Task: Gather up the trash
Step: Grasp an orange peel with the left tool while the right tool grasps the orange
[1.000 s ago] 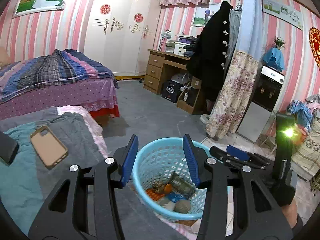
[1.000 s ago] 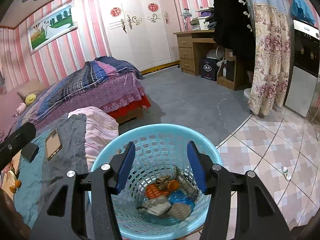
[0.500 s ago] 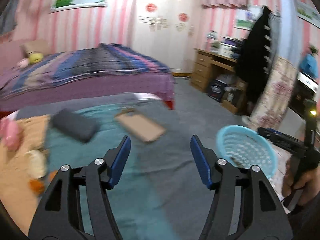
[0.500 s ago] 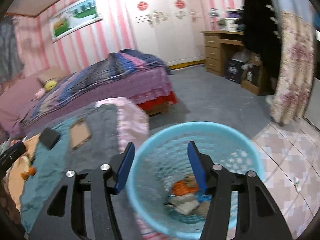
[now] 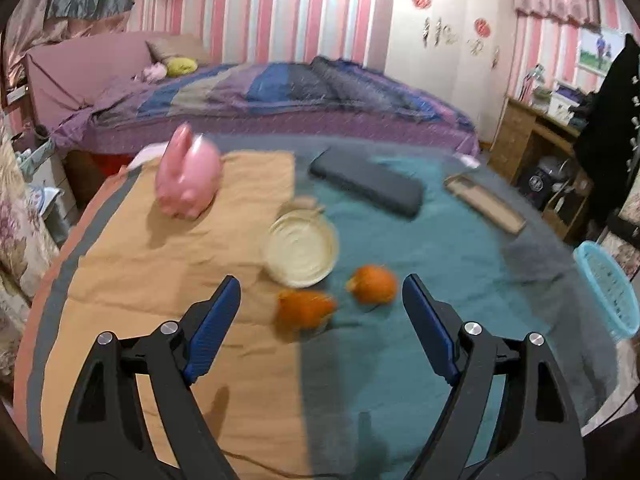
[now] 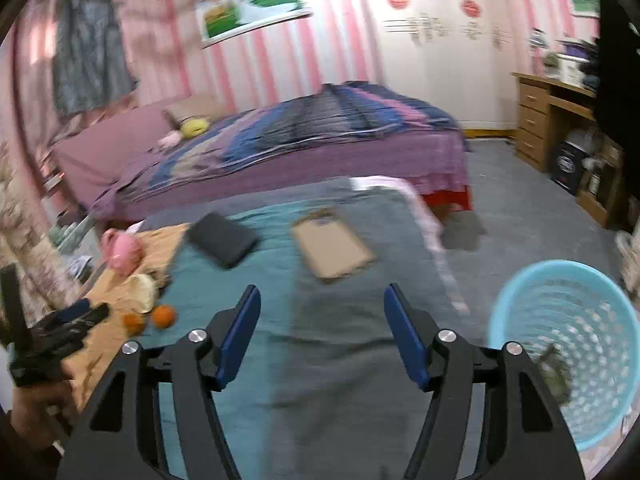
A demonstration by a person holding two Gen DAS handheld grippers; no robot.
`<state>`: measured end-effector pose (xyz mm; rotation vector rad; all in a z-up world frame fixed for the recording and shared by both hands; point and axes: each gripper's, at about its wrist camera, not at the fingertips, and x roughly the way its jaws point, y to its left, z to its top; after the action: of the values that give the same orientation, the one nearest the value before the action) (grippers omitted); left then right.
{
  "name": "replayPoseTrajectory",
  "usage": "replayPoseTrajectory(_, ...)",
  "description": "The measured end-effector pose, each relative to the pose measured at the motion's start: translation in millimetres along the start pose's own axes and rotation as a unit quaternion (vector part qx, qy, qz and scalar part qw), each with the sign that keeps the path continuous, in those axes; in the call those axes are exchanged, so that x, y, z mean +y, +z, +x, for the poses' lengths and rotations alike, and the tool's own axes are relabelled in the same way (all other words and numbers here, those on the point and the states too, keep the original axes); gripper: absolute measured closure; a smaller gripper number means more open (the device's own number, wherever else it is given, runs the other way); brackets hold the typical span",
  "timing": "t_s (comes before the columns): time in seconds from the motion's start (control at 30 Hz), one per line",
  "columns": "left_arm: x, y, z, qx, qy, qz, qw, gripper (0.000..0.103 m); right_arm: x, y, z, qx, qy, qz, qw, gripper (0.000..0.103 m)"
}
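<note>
Trash left on the cloth: two orange peels beside a pale lid; basket sits off the right edge. Best to settle the left gripper over one peel, then pinch low. Both point downward with nothing between the jaws, which have just been opening; right gripper hangs over bare cloth.

Pink-and-white striped walls; blue, purple and grey striped bedspread far off. Tan cloth on the left, teal cloth on the right; pink rabbit, cream dish, two orange scraps, dark grey case. Light blue perforated basket at right; blue pads on black grippers.
</note>
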<state>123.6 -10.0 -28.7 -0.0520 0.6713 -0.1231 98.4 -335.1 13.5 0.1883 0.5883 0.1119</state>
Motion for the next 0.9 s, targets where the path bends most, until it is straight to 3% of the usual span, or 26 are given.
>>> replayPoseTrajectory(0.1,7,-6,9,0.017,-0.007,0.000,0.9998,0.022,39,0,16,0.014,0.027,-0.023,0.999,0.038)
replayPoseTrajectory(0.3,15,-14,29,0.041,-0.007,-0.006,0.9991,0.023,90,-6,38,0.030,0.036,-0.057,0.997,0.038)
replayPoseTrajectory(0.4,11,-13,38,0.055,-0.015,0.000,0.9984,0.029,102,-9,46,0.038,0.037,-0.064,0.997,0.038)
replayPoseTrajectory(0.63,11,-15,56,0.086,-0.017,-0.004,0.9962,0.051,117,-12,58,0.054,0.039,-0.087,0.994,0.038)
replayPoseTrajectory(0.73,9,-15,61,0.096,-0.023,-0.003,0.9951,0.068,120,-14,66,0.061,0.034,-0.093,0.993,0.038)
replayPoseTrajectory(0.8,11,-13,60,0.090,-0.026,-0.011,0.9956,0.075,126,-16,73,0.071,0.032,-0.097,0.992,0.038)
replayPoseTrajectory(0.9,15,-7,49,0.069,-0.031,-0.019,0.9969,0.078,131,-18,83,0.082,0.028,-0.101,0.991,0.038)
